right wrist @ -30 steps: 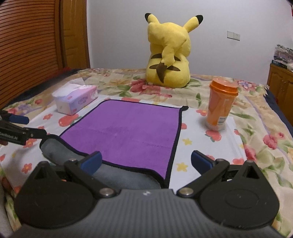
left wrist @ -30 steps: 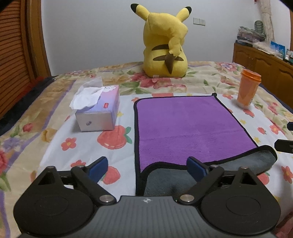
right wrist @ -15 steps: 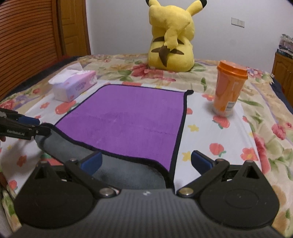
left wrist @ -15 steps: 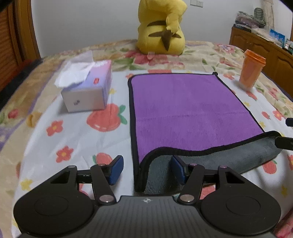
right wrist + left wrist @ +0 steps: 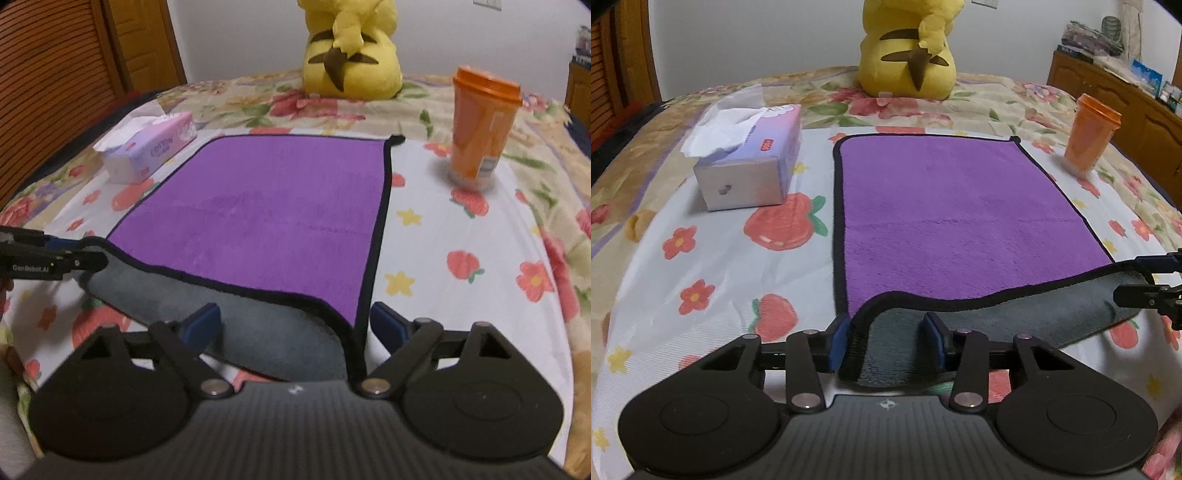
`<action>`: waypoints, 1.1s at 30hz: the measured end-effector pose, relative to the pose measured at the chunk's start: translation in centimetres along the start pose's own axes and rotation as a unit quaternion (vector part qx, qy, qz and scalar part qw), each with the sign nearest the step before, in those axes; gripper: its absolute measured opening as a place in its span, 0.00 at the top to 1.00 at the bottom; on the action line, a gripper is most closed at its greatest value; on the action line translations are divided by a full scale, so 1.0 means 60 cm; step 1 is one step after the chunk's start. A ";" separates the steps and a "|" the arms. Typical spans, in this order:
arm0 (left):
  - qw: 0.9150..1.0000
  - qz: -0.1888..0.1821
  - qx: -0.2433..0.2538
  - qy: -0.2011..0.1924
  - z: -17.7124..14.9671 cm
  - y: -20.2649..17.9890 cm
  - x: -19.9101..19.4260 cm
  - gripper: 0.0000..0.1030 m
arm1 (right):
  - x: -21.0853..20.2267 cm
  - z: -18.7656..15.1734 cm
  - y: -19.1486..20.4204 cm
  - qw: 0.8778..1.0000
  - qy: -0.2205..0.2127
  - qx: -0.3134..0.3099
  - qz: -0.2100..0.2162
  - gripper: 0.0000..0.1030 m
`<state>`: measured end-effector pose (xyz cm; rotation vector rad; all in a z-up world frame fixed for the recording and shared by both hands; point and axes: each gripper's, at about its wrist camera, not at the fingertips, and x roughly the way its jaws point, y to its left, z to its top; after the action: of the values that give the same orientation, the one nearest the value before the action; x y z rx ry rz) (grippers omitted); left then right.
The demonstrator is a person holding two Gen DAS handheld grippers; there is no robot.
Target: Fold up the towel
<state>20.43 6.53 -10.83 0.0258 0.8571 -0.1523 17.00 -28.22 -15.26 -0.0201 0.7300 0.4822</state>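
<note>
The left gripper [image 5: 886,341] has narrowed from wide apart a second ago to a small gap, its blue pads now bracketing the near left corner of the towel [image 5: 960,210], which has risen off the bedsheet [image 5: 701,295] and curls over grey-side up (pad contact is hard to judge). The right gripper [image 5: 295,326] has narrowed a little around the towel's near right corner. Both cameras have closed in toward the towel.
</note>
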 end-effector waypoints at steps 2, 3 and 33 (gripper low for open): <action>1.000 -0.001 -0.001 0.001 0.000 -0.003 0.001 0.54 | 0.003 0.001 -0.003 1.000 0.013 0.003 0.010 0.16; 1.000 -0.003 0.000 0.001 0.000 -0.004 0.001 0.54 | 0.003 0.001 -0.003 1.000 0.014 0.003 0.011 0.18; 0.997 -0.012 0.011 -0.080 0.018 -0.024 -0.048 0.91 | -0.005 0.012 -0.033 1.000 0.015 0.005 0.010 0.95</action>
<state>19.21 5.38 -7.90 0.0237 0.6954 -0.1841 18.13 -29.96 -14.80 -0.0114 0.7633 0.4982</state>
